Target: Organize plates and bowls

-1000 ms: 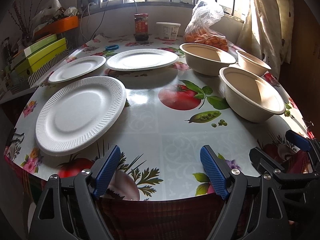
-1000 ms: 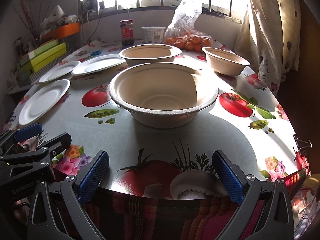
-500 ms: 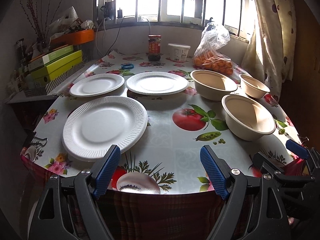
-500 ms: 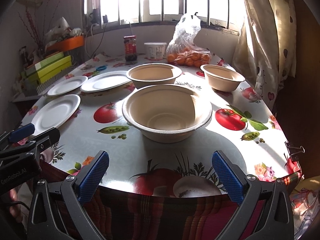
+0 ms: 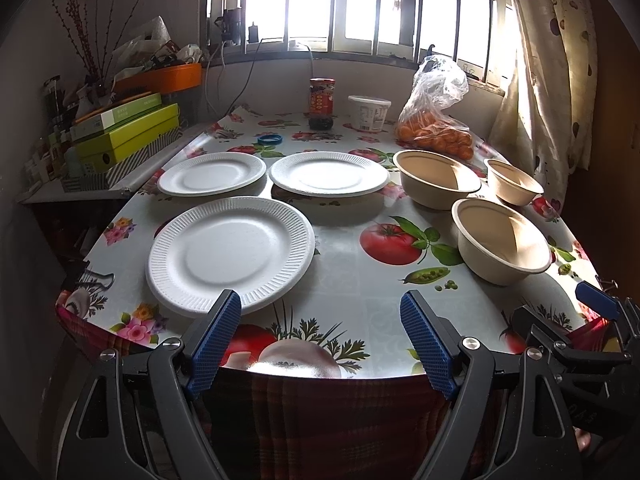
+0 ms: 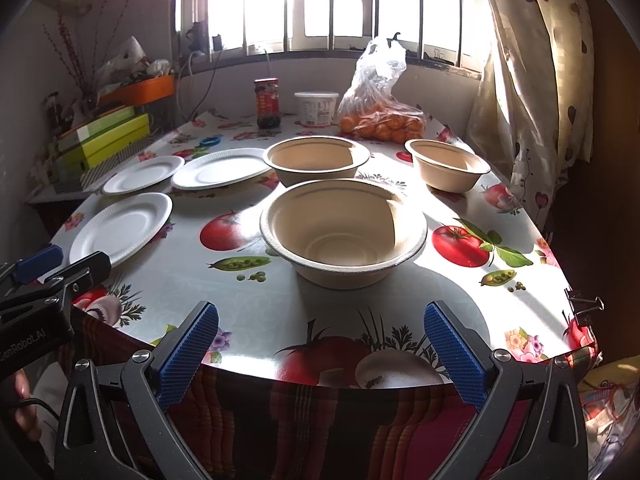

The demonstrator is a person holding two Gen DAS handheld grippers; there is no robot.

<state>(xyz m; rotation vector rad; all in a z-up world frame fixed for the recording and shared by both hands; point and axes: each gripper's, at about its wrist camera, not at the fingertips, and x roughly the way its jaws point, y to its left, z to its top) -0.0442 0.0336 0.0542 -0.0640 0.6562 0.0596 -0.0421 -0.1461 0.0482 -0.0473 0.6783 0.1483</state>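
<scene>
From the left wrist we see our left gripper [image 5: 320, 344] spread wide and empty at the table's [image 5: 352, 292] near edge. The nearest plate [image 5: 230, 252] lies just ahead to the left, two more plates [image 5: 212, 173] [image 5: 329, 172] behind it, three bowls to the right.

From the right wrist, our right gripper [image 6: 320, 354] also gapes empty, facing the nearest bowl [image 6: 343, 232]; two other bowls [image 6: 316, 159] [image 6: 447, 164] sit beyond it.

Table's [image 5: 352, 280] near edge & centre strip lie free btwn near plate [image 5: 230, 254] at left and near bowl [image 5: 502, 246] at right.
</scene>
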